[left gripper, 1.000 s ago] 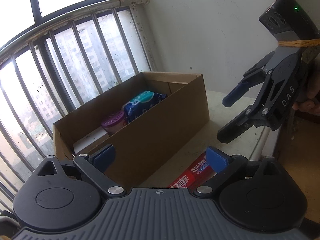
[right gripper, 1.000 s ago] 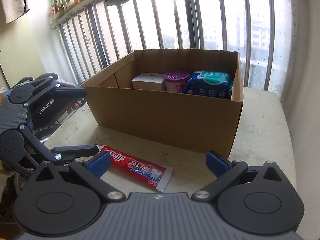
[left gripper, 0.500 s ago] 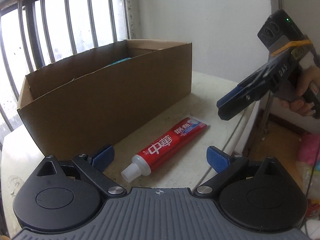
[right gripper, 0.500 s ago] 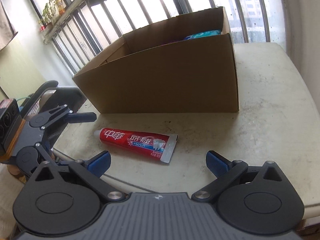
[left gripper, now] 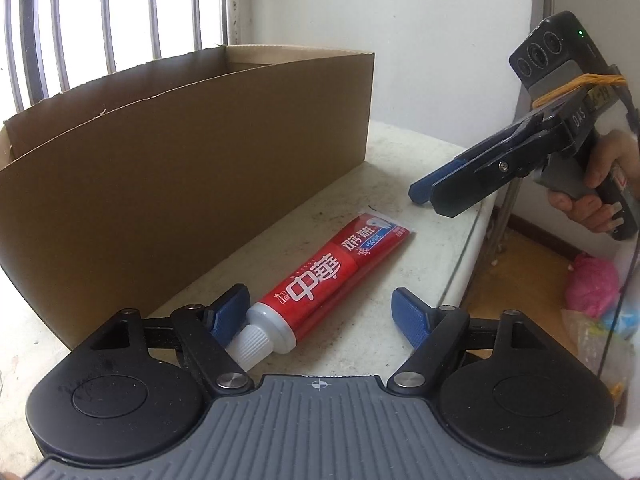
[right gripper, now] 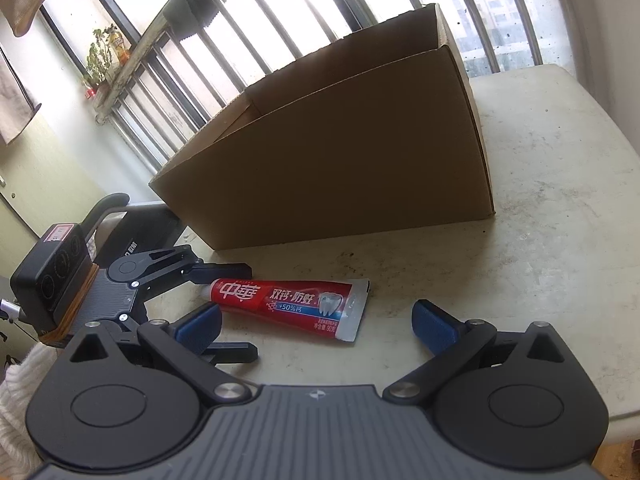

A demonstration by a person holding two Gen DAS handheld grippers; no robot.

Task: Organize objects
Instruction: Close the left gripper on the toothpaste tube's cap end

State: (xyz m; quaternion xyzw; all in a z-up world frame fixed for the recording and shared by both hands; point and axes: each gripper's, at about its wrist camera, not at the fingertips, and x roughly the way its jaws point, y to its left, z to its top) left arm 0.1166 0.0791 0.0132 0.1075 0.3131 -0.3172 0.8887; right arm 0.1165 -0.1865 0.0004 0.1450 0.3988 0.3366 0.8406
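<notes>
Balcony corner: barred window (right gripper: 280, 20), white wall, one pale stained tabletop (right gripper: 560, 240).

One cardboard box (right gripper: 340, 168), open-topped, on the far part of the tabletop; contents hidden from both views.

One red toothpaste tube (left gripper: 328, 276), lying flat just near of the box wall, apart from it.

One left claw (left gripper: 320, 316): jaws closing around the tube's white cap end, the left pad at the cap, the right pad clear.

One right claw (right gripper: 316, 324): jaws spread, nothing between them, near the tube's crimped end.

One hand (left gripper: 596, 184) gripping the right claw's handle.
</notes>
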